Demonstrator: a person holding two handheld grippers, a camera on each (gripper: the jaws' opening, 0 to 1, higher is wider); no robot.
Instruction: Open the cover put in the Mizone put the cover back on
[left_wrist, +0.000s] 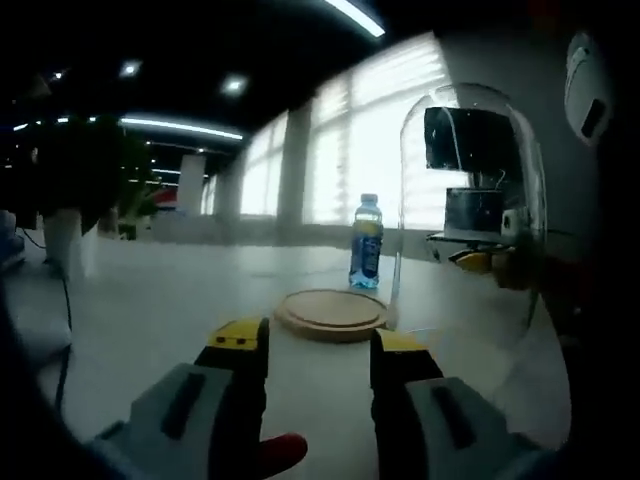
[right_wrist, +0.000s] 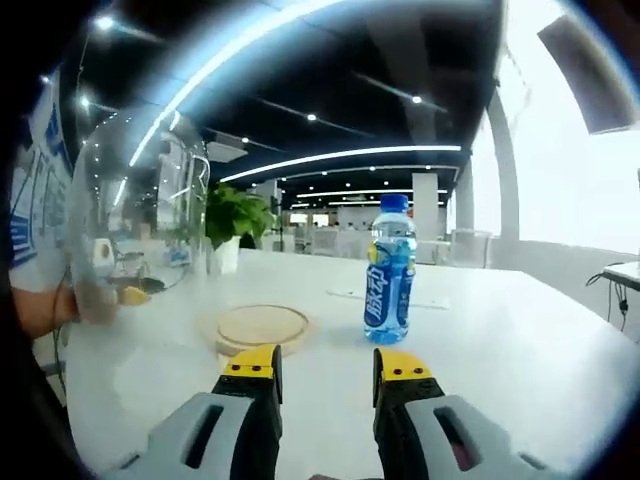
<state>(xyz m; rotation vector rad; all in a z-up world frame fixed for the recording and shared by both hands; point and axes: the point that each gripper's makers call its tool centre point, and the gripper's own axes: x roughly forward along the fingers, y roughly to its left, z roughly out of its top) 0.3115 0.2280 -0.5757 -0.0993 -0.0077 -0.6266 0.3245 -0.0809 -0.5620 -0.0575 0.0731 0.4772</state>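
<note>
Dome (left_wrist: 470, 200) lifted off the base (left_wrist: 332, 312) – both tools empty, jaws apart; next, bottle (right_wrist: 390, 270) onto base

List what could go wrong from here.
1. The glass cover is off the wooden base and close beside it; a gripper swinging past could knock it.
2. The Mizone bottle is tall and upright; an off-centre grasp by the open right gripper might topple it.
</note>
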